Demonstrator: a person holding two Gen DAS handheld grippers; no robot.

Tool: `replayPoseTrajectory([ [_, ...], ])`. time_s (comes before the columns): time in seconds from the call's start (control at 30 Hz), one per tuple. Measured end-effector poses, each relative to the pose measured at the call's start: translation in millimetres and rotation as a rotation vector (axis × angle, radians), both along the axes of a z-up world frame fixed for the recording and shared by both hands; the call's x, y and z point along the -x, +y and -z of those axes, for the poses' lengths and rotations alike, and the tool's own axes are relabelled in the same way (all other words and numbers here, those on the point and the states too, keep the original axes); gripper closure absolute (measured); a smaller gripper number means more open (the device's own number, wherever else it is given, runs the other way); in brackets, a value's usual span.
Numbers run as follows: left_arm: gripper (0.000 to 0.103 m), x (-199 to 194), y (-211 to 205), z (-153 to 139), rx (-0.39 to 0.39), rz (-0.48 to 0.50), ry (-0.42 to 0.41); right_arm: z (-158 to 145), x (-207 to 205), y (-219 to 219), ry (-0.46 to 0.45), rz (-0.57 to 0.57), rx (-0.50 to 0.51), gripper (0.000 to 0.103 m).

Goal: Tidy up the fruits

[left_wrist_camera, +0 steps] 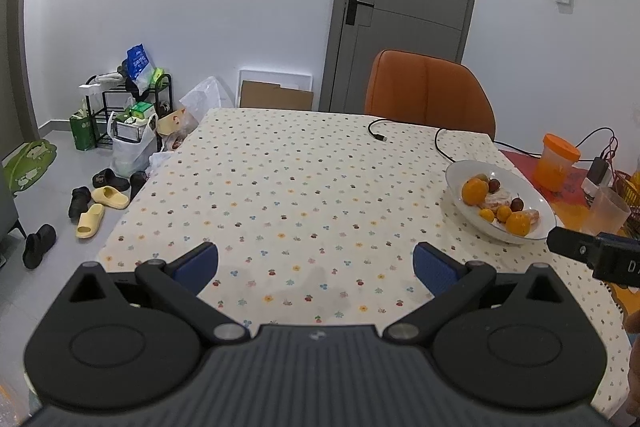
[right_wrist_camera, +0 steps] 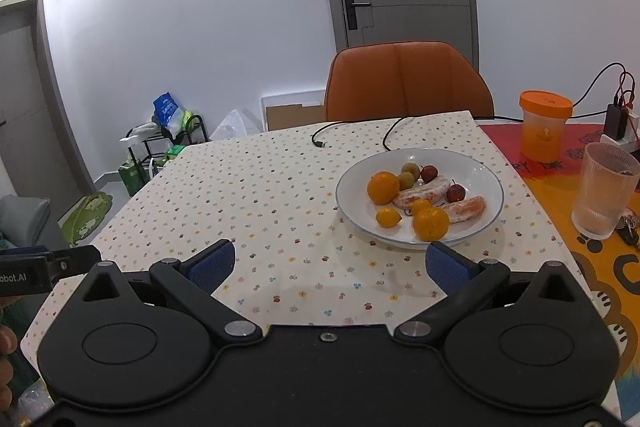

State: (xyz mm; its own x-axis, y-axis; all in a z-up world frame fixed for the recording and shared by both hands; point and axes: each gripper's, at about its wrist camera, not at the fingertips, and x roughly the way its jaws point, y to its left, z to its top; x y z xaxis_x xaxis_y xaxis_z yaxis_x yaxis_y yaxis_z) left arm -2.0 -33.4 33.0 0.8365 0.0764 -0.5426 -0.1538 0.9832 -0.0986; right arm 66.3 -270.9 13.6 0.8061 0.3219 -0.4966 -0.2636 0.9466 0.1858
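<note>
While both see the plate, only right shows, perhaps, keys.

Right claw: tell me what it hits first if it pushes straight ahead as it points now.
Probably the white plate. The right claw is open above the dotted tablecloth, and the plate's near rim sits just ahead, slightly right of centre. Depth and height are unclear, so it might pass over the rim.

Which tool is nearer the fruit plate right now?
Right. The right tool hovers open just before the plate; the left tool sits open farther off, to its left.
</note>
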Motion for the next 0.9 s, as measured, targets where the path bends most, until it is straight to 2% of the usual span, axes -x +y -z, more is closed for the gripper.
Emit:
replayPoseTrajectory([
  [0.9, 0.0, -1.6, -0.6, 5.7, 0.001, 0.003, 0.011, 3.8, -0.9, 3.7, 0.018, -0.025, 0.005, 0.0],
])
